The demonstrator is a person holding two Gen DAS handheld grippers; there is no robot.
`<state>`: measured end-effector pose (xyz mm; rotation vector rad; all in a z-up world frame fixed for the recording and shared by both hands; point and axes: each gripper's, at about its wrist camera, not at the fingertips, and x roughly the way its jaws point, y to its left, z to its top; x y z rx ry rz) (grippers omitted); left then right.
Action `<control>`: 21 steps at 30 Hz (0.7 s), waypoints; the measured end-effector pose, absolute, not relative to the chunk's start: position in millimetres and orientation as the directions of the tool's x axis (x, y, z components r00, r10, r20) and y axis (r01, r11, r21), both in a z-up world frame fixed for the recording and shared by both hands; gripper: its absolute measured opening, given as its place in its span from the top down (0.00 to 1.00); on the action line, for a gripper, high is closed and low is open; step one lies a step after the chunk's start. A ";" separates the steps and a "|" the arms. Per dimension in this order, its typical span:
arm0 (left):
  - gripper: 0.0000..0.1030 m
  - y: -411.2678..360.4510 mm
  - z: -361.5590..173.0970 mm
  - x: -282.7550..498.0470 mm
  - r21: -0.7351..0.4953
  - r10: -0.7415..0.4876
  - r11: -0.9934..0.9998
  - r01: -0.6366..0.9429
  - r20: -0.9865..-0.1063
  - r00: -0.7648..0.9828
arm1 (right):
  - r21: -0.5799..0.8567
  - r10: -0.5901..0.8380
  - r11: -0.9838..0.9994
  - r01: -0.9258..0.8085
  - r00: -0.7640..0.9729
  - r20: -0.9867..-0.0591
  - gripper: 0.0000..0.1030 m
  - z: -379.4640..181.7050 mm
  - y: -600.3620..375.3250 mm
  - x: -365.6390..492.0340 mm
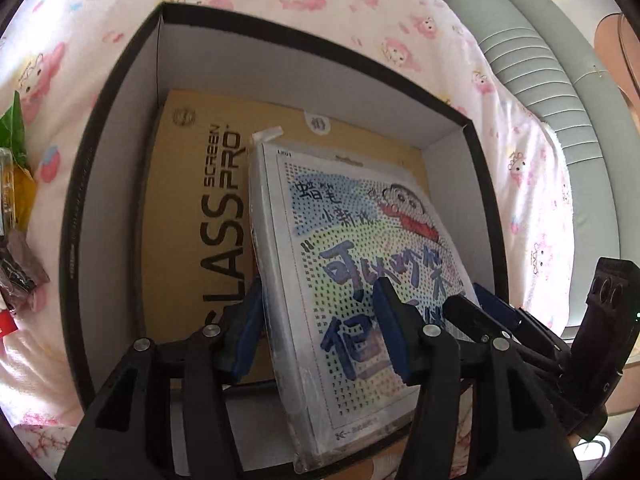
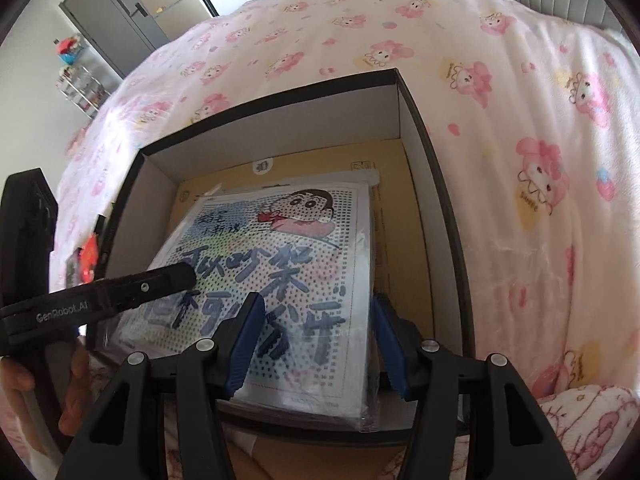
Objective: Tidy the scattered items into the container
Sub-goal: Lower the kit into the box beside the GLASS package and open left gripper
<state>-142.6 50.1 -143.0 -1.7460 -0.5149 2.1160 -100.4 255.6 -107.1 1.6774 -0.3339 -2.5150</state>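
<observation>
A black box with white inner walls (image 1: pixel 120 128) (image 2: pixel 412 120) sits on the pink cartoon bedspread. A tan "Glass Screen Pro" package (image 1: pixel 192 208) (image 2: pixel 404 216) lies flat on its floor. A plastic-wrapped cartoon dot-art kit (image 1: pixel 352 248) (image 2: pixel 288 248) rests tilted on the package, its near edge over the box's front wall. My left gripper (image 1: pixel 320 328) is open, its blue pads on either side of the kit's left near edge. My right gripper (image 2: pixel 316 340) is open around the kit's right near edge. The left gripper's finger (image 2: pixel 152 284) shows in the right wrist view.
Several loose items, a green packet (image 1: pixel 14 136) and a dark wrapped thing (image 1: pixel 20 268), lie on the bedspread left of the box. A grey padded headboard (image 1: pixel 532 64) stands to the right. Red items (image 2: pixel 88 260) lie left of the box in the right wrist view.
</observation>
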 end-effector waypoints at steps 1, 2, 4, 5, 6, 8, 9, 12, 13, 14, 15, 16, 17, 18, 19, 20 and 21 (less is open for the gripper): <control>0.47 50.6 -144.2 -141.1 -0.479 0.478 -0.877 -0.035 -0.862 -0.171 | 0.212 -0.183 -0.977 -0.033 -0.388 -0.903 0.50 -108.0 252.8 -101.5; 0.47 52.3 -145.5 -140.7 -0.467 0.466 -0.884 -0.035 -0.870 -0.162 | 0.193 -0.168 -0.981 -0.025 -0.388 -0.906 0.50 -109.1 249.8 -102.4; 0.49 55.3 -147.0 -136.4 -0.438 0.439 -0.898 -0.041 -0.886 -0.151 | 0.180 -0.165 -0.984 -0.005 -0.385 -0.908 0.50 -111.3 245.2 -103.7; 0.49 57.4 -147.6 -134.6 -0.431 0.433 -0.901 -0.047 -0.890 -0.143 | 0.203 -0.191 -0.979 0.008 -0.378 -0.906 0.50 -112.3 243.7 -104.2; 0.49 58.9 -147.9 -132.9 -0.416 0.418 -0.908 -0.050 -0.897 -0.140 | 0.230 -0.219 -0.973 0.015 -0.364 -0.905 0.50 -114.5 242.8 -105.3; 0.49 59.7 -144.8 -128.6 -0.399 0.403 -0.915 -0.054 -0.902 -0.157 | 0.229 -0.220 -0.973 0.015 -0.356 -0.908 0.50 -117.8 240.8 -106.5; 0.49 58.6 -142.3 -126.0 -0.397 0.400 -0.916 -0.053 -0.901 -0.170 | 0.220 -0.211 -0.975 0.014 -0.360 -0.909 0.50 -117.6 240.1 -105.6; 0.49 51.0 -136.6 -119.4 -0.365 0.360 -0.931 -0.020 -0.907 -0.220 | 0.230 -0.215 -0.973 0.002 -0.373 -0.903 0.50 -114.3 241.7 -102.9; 0.49 49.7 -136.5 -119.1 -0.349 0.341 -0.937 -0.006 -0.912 -0.228 | 0.229 -0.212 -0.974 0.001 -0.377 -0.901 0.50 -112.6 242.4 -102.2; 0.49 50.3 -137.7 -120.6 -0.336 0.326 -0.942 0.005 -0.918 -0.225 | 0.217 -0.200 -0.976 0.000 -0.383 -0.902 0.50 -109.6 242.2 -100.6; 0.51 52.2 -140.1 -122.8 -0.328 0.318 -0.945 0.012 -0.924 -0.212 | 0.202 -0.188 -0.979 0.003 -0.389 -0.902 0.50 -106.5 241.2 -98.4; 0.51 54.4 -142.7 -126.3 -0.322 0.313 -0.947 0.017 -0.930 -0.191 | 0.190 -0.177 -0.982 0.006 -0.393 -0.902 0.50 -104.1 240.8 -97.7; 0.51 57.5 -145.5 -126.9 -0.315 0.307 -0.949 0.017 -0.936 -0.174 | 0.180 -0.169 -0.984 0.009 -0.393 -0.904 0.50 -102.6 240.1 -97.8; 0.51 61.8 -148.0 -126.4 -0.306 0.301 -0.952 0.008 -0.940 -0.159 | 0.177 -0.166 -0.984 0.009 -0.391 -0.905 0.50 -101.5 239.8 -98.1; 0.51 67.0 -150.9 -125.2 -0.300 0.298 -0.954 -0.006 -0.944 -0.142 | 0.179 -0.167 -0.984 0.007 -0.390 -0.905 0.50 -101.6 240.6 -98.1; 0.51 71.6 -153.9 -123.4 -0.310 0.309 -0.951 -0.016 -0.944 -0.119 | 0.181 -0.168 -0.983 0.003 -0.388 -0.906 0.50 -101.8 241.5 -98.0; 0.50 74.8 -154.3 -122.7 -0.323 0.323 -0.946 -0.024 -0.940 -0.110 | 0.182 -0.168 -0.983 0.000 -0.385 -0.907 0.50 -102.2 242.2 -98.2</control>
